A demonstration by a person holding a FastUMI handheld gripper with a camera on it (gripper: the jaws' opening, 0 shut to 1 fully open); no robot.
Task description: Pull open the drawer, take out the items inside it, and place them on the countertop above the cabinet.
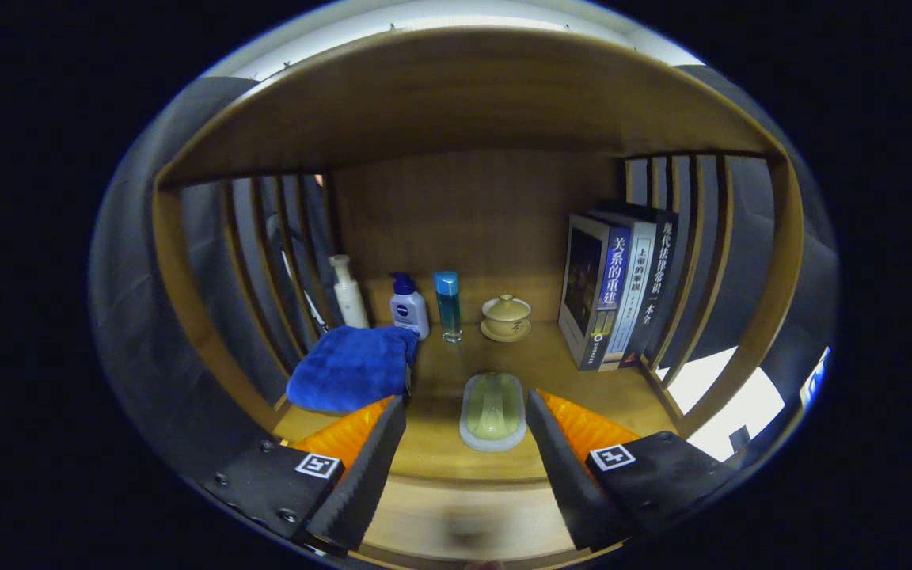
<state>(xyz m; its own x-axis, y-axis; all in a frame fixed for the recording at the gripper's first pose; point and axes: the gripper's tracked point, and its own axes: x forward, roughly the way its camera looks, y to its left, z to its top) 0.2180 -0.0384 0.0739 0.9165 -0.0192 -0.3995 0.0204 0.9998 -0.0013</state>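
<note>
hand-held gripper (465, 412) fingers apart, empty | soap dish (492, 412) between fingertips | blue cloth (351, 367) hides bottle bases

Wooden shelf (503, 360) with slatted sides. Back row: white pump bottle (349, 293), blue-capped lotion bottle (408, 307), blue-topped clear bottle (448, 305), lidded tea bowl on saucer (506, 318). Three upright books (618, 289) beside right slats.

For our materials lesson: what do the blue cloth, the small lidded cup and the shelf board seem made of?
Folded blue cloth: plush fabric, fuzzy nap. Beige lidded cup: probably glazed ceramic, soft sheen. Brown shelf board: wood or veneer, faint grain. Hand-held gripper open, a pale green oblong dish between its fingers.
</note>
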